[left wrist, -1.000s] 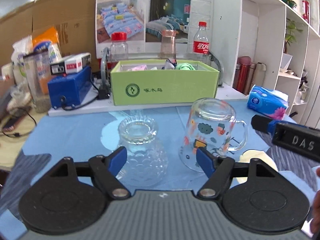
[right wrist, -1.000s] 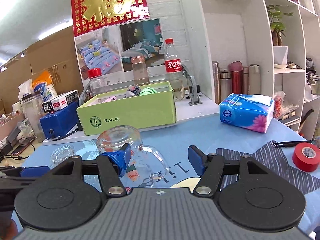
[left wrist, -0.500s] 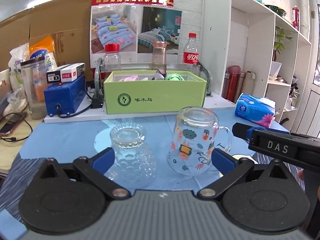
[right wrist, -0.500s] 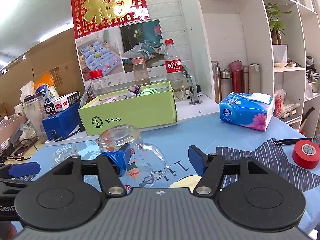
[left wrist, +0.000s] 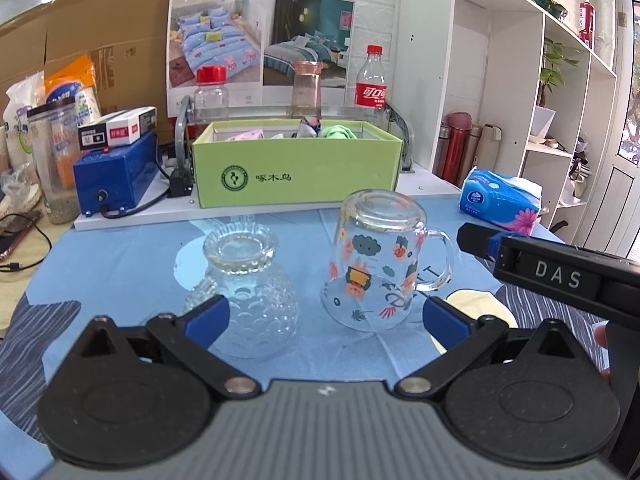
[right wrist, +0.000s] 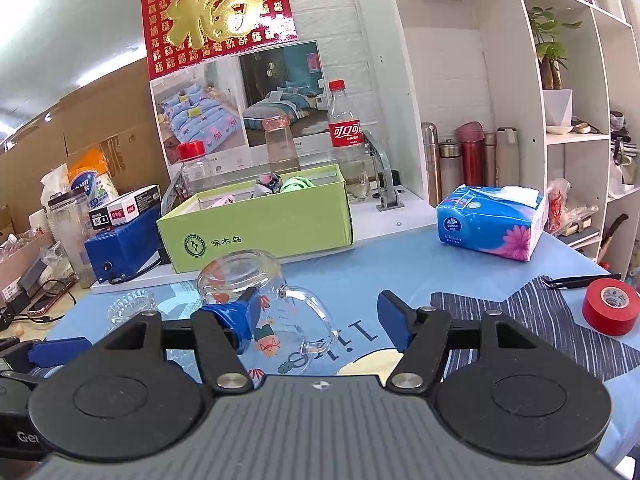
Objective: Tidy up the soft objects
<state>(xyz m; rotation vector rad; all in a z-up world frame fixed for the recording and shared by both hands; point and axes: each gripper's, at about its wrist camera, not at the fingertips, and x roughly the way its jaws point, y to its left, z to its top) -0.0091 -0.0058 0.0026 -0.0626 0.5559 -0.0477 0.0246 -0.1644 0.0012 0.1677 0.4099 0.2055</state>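
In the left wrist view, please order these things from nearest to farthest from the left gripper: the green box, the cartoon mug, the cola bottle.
From the left gripper, nearest first:
1. Cartoon mug: upside down on the blue cloth, just ahead, slightly right.
2. Green box: farther back, on the white board, centre.
3. Cola bottle: behind the box's right end, near the wall.

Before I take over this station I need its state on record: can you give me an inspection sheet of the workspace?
Surface: blue cloth with striped patches.
Job's things: green box at the back, soft items showing above its rim.
Clutter: two upturned glasses, ribbed cup and cartoon mug; tissue pack; red tape; bottles.
Grippers: left gripper open, empty; right gripper open, mug handle between its fingers, untouched.
Cables: black lead from blue unit.
Surroundings: white shelves, wall poster.
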